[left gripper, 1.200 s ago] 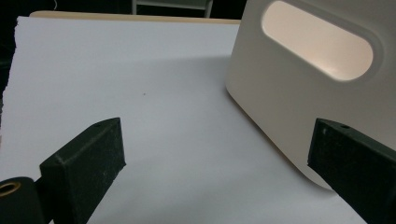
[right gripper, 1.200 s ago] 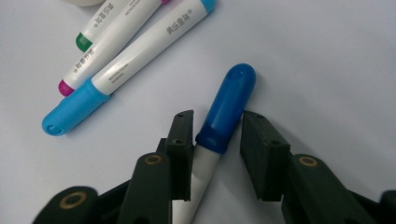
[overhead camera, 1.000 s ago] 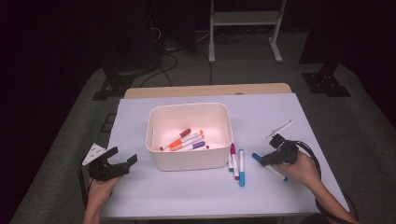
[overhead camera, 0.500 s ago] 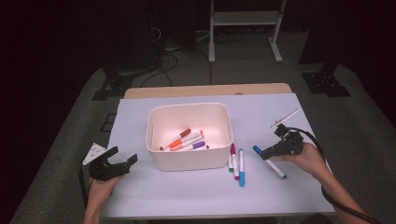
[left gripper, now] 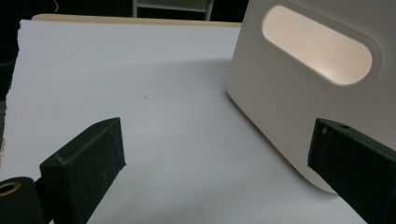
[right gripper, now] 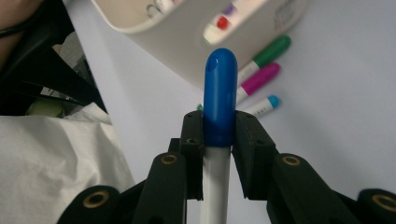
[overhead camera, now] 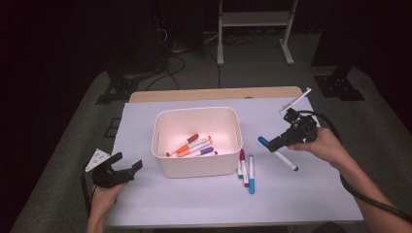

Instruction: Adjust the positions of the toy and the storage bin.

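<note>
A white bin stands mid-table with several markers inside. To its right my right gripper is shut on a blue-capped white marker, lifted off the table and slanting down to the right. In the right gripper view both pads clamp the blue marker just below its cap. Three markers lie on the table by the bin's right front corner: green, magenta and light blue. At the table's left front edge my left gripper stands open with nothing between its fingers, facing the bin's handle wall.
The light purple table top has bare room in front of and left of the bin. A wooden strip runs along the far edge. A white pen-like stick rises behind the right hand. Cables and stand legs lie on the dark floor beyond.
My right gripper has risen off the table with the blue marker in it and shifted slightly toward the far side. The left gripper has stayed in place.
</note>
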`<control>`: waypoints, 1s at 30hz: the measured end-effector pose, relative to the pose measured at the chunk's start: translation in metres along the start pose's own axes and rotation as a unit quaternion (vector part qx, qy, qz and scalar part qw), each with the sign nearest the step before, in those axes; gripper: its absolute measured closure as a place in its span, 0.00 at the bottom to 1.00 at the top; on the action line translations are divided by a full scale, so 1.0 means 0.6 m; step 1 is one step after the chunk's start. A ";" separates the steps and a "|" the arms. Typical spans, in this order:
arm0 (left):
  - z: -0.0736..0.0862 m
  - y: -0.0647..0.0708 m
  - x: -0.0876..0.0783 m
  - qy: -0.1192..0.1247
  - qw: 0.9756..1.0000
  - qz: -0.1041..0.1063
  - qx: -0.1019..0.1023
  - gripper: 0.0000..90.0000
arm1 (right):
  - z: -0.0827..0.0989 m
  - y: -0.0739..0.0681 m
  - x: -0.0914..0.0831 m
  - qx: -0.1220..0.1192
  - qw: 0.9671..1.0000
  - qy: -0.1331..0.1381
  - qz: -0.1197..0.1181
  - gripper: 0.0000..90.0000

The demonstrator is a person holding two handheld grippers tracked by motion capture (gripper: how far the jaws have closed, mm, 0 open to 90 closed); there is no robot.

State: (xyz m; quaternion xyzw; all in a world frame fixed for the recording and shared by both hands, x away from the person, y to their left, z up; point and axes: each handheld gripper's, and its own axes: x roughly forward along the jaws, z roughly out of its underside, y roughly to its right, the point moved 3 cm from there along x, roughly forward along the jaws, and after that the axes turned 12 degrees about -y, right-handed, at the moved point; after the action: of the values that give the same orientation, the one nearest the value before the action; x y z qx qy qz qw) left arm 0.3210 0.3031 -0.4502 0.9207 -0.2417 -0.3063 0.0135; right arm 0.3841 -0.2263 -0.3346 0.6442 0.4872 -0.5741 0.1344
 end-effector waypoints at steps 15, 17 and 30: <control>-0.001 0.001 0.001 -0.001 1.000 0.003 0.000 0.03 | -0.113 -0.079 -0.036 -0.068 0.997 -0.035 -0.012 0.81; -0.001 0.001 0.001 -0.001 1.000 0.004 0.001 0.03 | -0.131 -0.086 -0.033 -0.079 0.996 -0.037 -0.015 0.81; -0.001 -0.002 -0.001 0.003 1.000 0.005 -0.001 0.03 | -0.240 -0.137 0.021 -0.137 0.986 -0.087 -0.027 0.81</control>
State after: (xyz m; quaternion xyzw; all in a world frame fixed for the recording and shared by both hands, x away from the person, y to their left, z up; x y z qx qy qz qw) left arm 0.3212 0.3044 -0.4497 0.9205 -0.2456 -0.3036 0.0168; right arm 0.4056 -0.0749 -0.2698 0.5539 0.5647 -0.5594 0.2478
